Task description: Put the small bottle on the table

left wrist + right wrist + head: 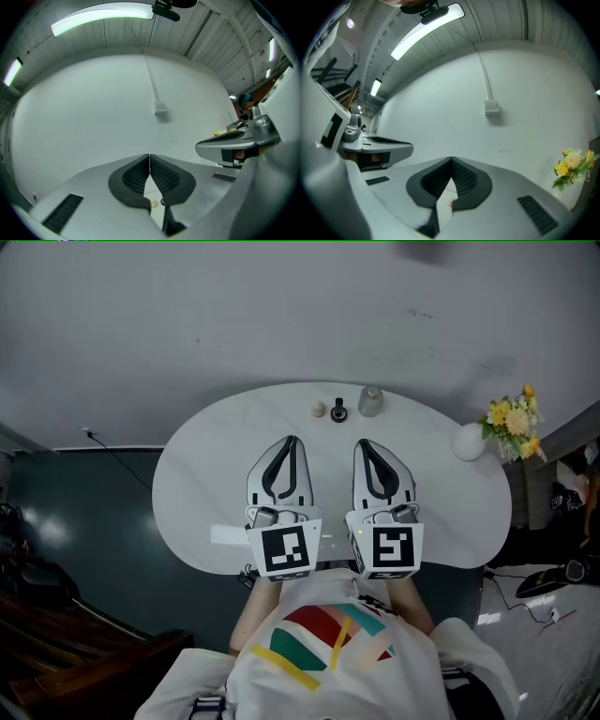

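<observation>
A small dark bottle (338, 412) stands upright near the far edge of the white table (187, 493), between a beige round object (318, 410) and a grey cup (370, 400). My left gripper (293, 440) and right gripper (360, 443) hover side by side over the middle of the table, a short way nearer than the bottle. Both are shut with nothing between the jaws. In the left gripper view the jaw tips (149, 157) meet, and the beige object (153, 203) shows below them. The right gripper's tips (451, 161) also meet.
A white vase (468, 442) with yellow flowers (514, 422) stands at the table's right edge, also seen as flowers (573, 167) in the right gripper view. A plain white wall rises behind the table. Dark floor and cables lie to the left and right.
</observation>
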A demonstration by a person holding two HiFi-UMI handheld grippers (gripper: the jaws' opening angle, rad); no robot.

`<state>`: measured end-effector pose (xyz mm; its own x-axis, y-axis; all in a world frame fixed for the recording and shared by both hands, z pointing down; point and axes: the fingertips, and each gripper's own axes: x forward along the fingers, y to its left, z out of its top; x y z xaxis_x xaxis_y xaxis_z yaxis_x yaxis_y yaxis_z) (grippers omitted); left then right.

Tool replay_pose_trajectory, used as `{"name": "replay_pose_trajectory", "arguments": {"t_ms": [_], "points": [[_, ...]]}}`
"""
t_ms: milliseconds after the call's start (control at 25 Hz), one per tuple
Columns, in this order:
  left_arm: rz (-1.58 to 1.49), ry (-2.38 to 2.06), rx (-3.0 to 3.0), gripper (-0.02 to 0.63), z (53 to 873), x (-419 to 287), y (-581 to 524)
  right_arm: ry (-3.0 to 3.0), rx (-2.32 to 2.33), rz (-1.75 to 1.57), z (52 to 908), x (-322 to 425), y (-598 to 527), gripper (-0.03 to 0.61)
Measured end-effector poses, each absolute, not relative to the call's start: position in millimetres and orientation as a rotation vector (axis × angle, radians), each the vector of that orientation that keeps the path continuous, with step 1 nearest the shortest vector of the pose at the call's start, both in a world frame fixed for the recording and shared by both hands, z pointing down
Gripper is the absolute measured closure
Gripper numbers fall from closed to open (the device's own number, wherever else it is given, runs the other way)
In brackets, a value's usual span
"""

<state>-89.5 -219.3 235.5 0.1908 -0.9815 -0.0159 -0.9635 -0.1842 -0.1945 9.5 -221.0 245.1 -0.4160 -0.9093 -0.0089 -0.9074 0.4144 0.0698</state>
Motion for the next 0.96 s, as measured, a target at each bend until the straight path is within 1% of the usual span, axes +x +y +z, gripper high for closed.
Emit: {"name": "replay_pose_trajectory", "arguments": {"t_ms": [360, 600, 960], "points": [[-0.137, 1.87, -2.295, 0.595, 231, -82, -218, -2.615, 1.675, -0.077, 247, 14, -219, 0.568], [-0.177, 1.873, -2.298, 0.595, 235, -81, -217, -2.61, 1.663, -0.073, 252, 15, -219, 0.568], [-0.204, 1.94, -2.259, 0.595, 239, -97, -220, -2.596, 1.661, -0.035, 261, 21, -223, 0.568]]}}
